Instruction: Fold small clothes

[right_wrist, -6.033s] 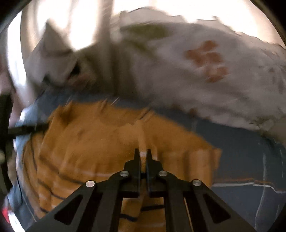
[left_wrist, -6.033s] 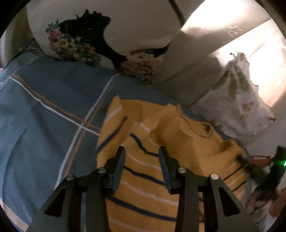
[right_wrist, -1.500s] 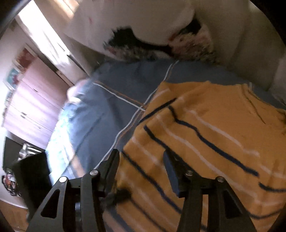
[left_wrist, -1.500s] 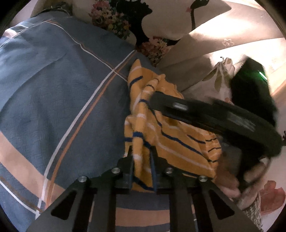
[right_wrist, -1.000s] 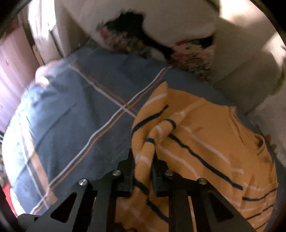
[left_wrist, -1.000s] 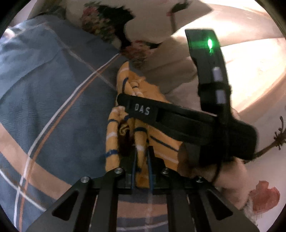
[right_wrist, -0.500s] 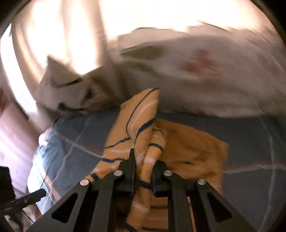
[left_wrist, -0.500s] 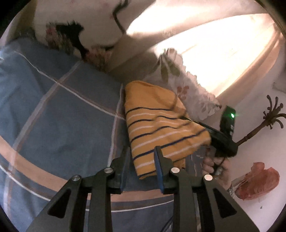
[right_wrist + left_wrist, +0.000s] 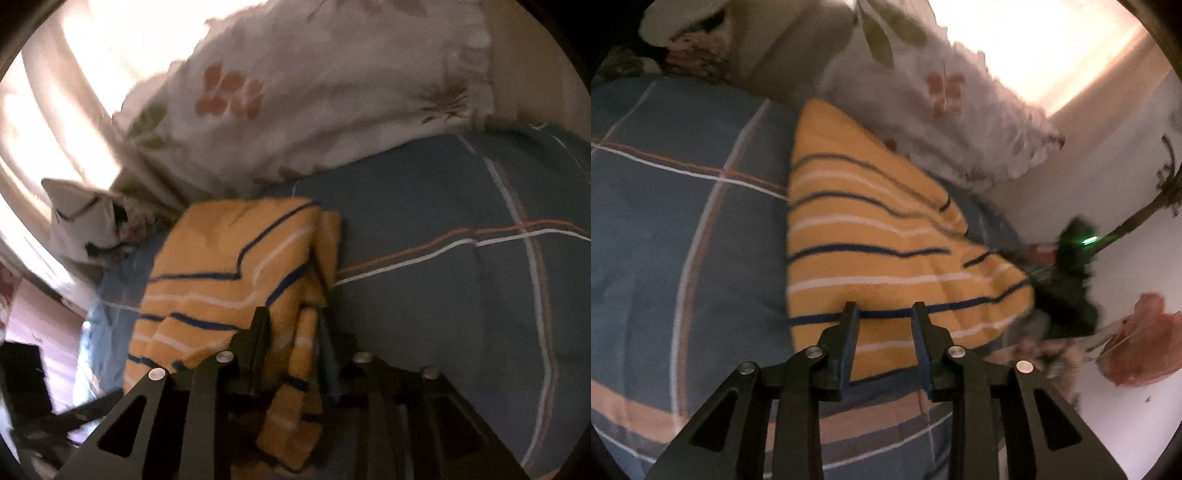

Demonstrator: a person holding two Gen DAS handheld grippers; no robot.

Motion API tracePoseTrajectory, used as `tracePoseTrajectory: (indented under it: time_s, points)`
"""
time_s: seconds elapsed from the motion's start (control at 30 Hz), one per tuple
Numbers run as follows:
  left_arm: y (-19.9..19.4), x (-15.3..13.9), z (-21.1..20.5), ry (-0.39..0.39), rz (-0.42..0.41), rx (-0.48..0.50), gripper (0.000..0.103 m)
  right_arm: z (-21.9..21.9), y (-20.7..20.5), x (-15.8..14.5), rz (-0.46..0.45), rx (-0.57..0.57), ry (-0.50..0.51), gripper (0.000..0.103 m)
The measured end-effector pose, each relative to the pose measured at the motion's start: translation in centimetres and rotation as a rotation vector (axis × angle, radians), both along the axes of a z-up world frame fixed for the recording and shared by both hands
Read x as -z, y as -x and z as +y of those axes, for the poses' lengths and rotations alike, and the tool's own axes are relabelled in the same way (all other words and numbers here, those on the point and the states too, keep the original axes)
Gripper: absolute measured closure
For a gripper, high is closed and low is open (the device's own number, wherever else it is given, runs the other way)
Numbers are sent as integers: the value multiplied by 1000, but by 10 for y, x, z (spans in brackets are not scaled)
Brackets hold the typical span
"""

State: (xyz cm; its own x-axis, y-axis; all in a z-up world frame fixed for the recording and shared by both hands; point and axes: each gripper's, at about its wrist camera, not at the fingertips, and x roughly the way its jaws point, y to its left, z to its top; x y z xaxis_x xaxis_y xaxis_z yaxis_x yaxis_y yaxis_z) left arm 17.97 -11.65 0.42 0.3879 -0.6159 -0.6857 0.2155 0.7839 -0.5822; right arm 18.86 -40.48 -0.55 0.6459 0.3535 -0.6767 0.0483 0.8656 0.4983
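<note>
The folded yellow striped garment (image 9: 871,236) is laid on the bed (image 9: 683,221) beside the floral pillow (image 9: 945,110), the left gripper (image 9: 882,314) held parted above its near edge, nothing gripped, while the right gripper (image 9: 291,321) is seen with jaws spread around a loose fold, apparently to release or tidy it.

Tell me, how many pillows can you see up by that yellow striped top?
2. A white flowered pillow lies right behind the yellow striped top; a second floral pillow sits farther off at the bed's far left corner. More may be hidden outside the view.
</note>
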Motion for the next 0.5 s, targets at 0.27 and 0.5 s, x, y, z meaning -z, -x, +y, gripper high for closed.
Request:
tracePoseTrajectory:
  time_s: [0.27, 0.5]
  points:
    - [2, 16, -22, -46, -15, 8, 72, 25, 37, -39, -86, -180, -55, 73]
    - [13, -6, 1, -26, -50, 15, 72, 33, 25, 12, 54, -166, 90, 71]
